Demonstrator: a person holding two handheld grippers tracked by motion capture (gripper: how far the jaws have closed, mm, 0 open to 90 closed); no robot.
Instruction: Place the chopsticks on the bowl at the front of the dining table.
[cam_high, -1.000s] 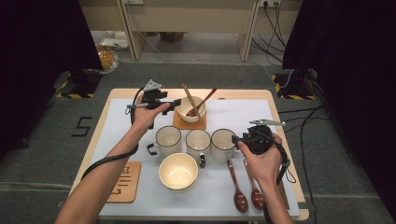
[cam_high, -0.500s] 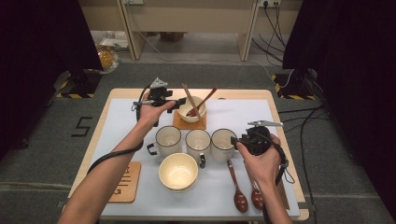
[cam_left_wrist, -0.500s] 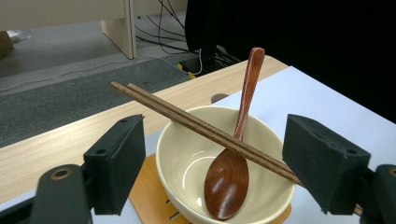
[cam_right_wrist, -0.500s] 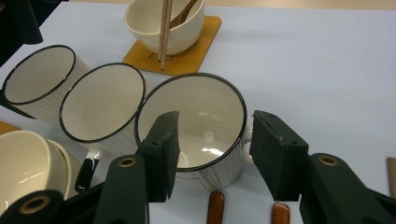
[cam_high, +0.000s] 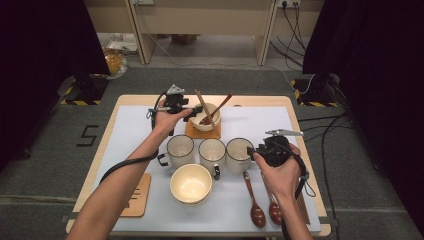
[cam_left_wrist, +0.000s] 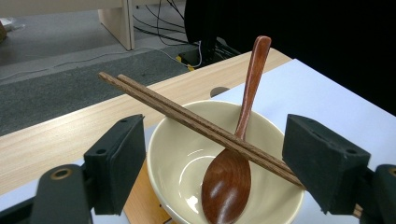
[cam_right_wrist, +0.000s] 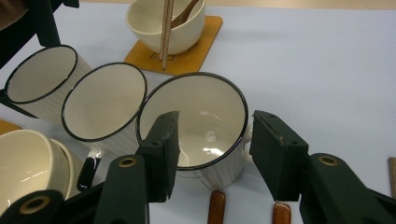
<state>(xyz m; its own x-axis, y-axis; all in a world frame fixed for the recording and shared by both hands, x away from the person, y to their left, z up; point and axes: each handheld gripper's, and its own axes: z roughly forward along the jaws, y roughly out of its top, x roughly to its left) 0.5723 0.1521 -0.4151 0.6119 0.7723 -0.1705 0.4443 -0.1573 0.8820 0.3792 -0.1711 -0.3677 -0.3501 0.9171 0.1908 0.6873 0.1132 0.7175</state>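
Observation:
A cream bowl (cam_high: 208, 121) stands on an orange coaster (cam_high: 202, 132) at the back of the table. A pair of brown chopsticks (cam_left_wrist: 187, 119) lies across its rim, and a dark wooden spoon (cam_left_wrist: 229, 175) rests inside. My left gripper (cam_high: 196, 109) is open at the bowl's left side; in the left gripper view its jaws flank the bowl (cam_left_wrist: 187, 163). My right gripper (cam_right_wrist: 212, 135) is open at the rightmost white mug (cam_right_wrist: 201, 121), one jaw over the mug's mouth and the other outside its right wall. Whether a pad touches the mug I cannot tell.
Three white mugs (cam_high: 212, 151) stand in a row mid-table, with a second cream bowl (cam_high: 190, 183) in front of them. Two wooden spoons (cam_high: 257, 212) lie at the front right. A wooden coaster (cam_high: 136, 195) sits at the front left. The white mat (cam_high: 130, 130) covers the tabletop.
My left gripper has moved a little to the right, closer to the back bowl. The right gripper and the mugs have stayed where they were.

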